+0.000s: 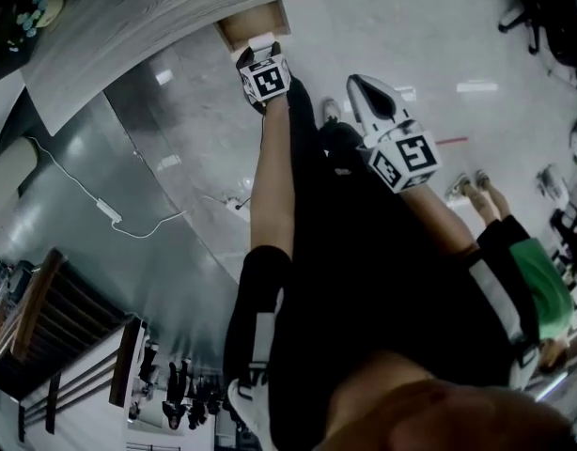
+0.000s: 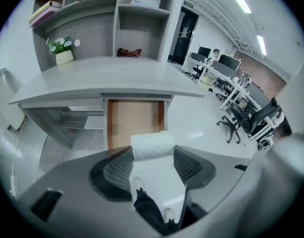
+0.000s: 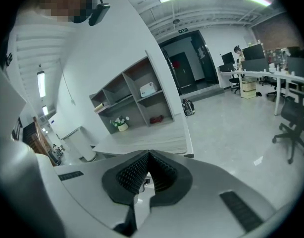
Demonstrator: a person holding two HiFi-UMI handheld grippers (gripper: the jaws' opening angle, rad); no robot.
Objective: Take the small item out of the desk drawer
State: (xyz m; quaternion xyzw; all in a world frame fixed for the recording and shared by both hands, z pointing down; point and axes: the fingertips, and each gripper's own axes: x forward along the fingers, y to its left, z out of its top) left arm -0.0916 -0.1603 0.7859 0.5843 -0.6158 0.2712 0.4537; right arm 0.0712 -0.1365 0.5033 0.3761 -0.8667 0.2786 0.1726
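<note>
From the head view, looking steeply down, the left gripper (image 1: 260, 56) was held out at the front edge of an open wooden drawer (image 1: 254, 22) under a pale grey desk (image 1: 157, 17), with a small white item (image 1: 262, 41) at its tip. The right gripper (image 1: 368, 94) was held just beside it over the glossy floor (image 1: 176, 130), apart from the desk. A white cable (image 1: 110, 212) trailed across the floor. In the left gripper view, the jaws were clamped on the small white item, a short roll-shaped piece lying crosswise between the ribbed pads (image 2: 117, 170), lifted in front of the drawer, whose inside showed bare wood. Behind the desk stood shelves (image 2: 142, 14) with a potted plant (image 2: 63, 51). In the right gripper view, the jaws were pressed together with nothing between them, pointing toward the desk and shelves
</note>
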